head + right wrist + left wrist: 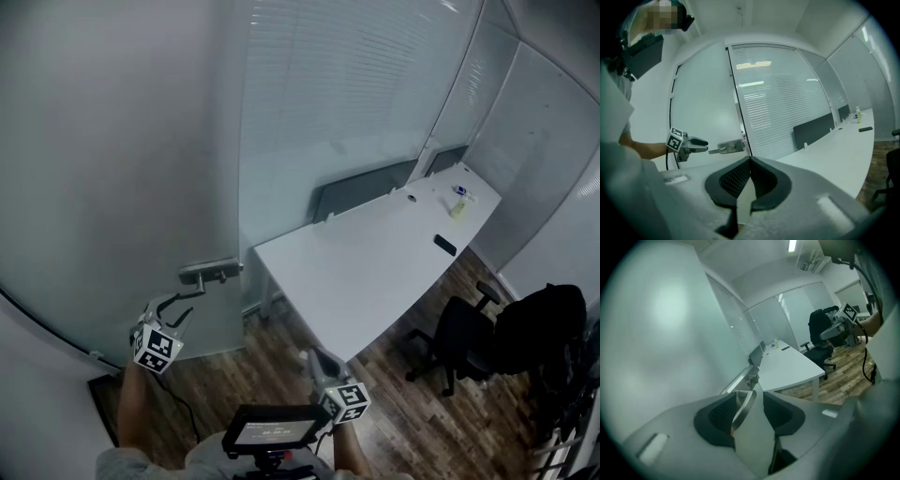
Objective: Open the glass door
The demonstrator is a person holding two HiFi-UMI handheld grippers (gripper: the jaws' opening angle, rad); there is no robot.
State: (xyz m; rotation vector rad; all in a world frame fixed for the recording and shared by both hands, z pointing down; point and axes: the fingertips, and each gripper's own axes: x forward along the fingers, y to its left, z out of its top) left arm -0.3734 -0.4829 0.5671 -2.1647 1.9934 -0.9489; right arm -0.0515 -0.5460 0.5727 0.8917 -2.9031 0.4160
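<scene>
Jaws of left gripper (187, 305) stand apart, lever of door handle (211, 272) in the gap, nearer one pad, not clamped. Handle sits at glass door (112, 169) edge. Right gripper (321, 364) jaws closed, empty, well apart from handle.

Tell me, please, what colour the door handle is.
The door handle is silver; right gripper view shows it best.

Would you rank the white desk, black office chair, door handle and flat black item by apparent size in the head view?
white desk
black office chair
door handle
flat black item
Nearness to the camera enlarges the handle.
</scene>
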